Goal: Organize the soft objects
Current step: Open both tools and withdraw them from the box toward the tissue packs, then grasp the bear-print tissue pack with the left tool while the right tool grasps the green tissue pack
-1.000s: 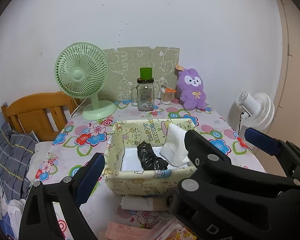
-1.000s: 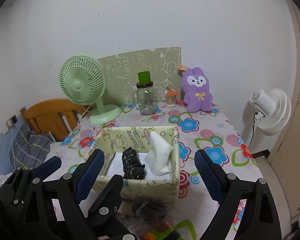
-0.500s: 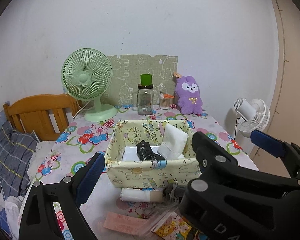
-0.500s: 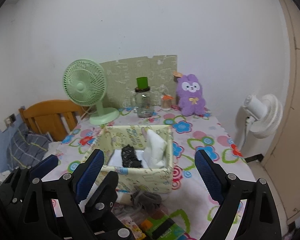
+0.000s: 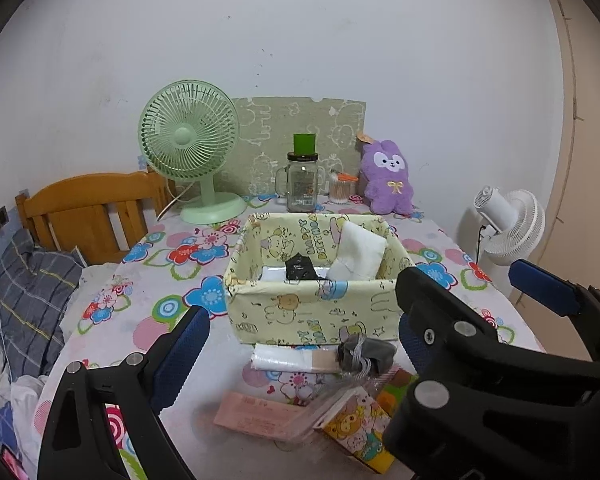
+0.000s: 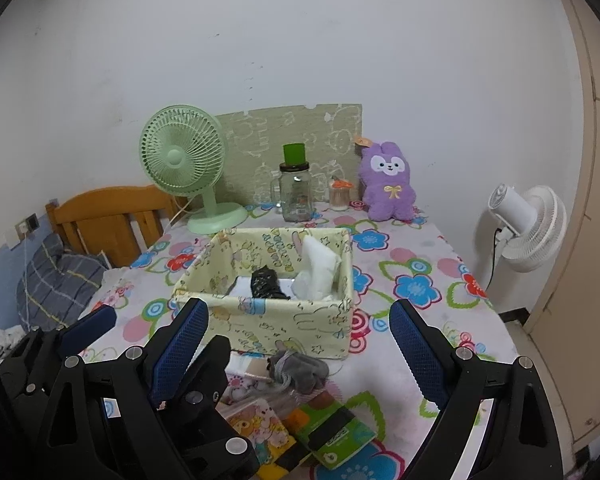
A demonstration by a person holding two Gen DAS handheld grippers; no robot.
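Both grippers have drawn back from the fabric bin, so the clutter in front of it now shows. Left of the bin the left gripper hangs with jaws wide and empty. Inside the bin lie a black bundle and a white pad, seemingly already sorted. Just in front of the bin a grey sock and a rolled white cloth wait on the bench. The right gripper, jaws also wide, hovers there. Only the right view shows the green packet.
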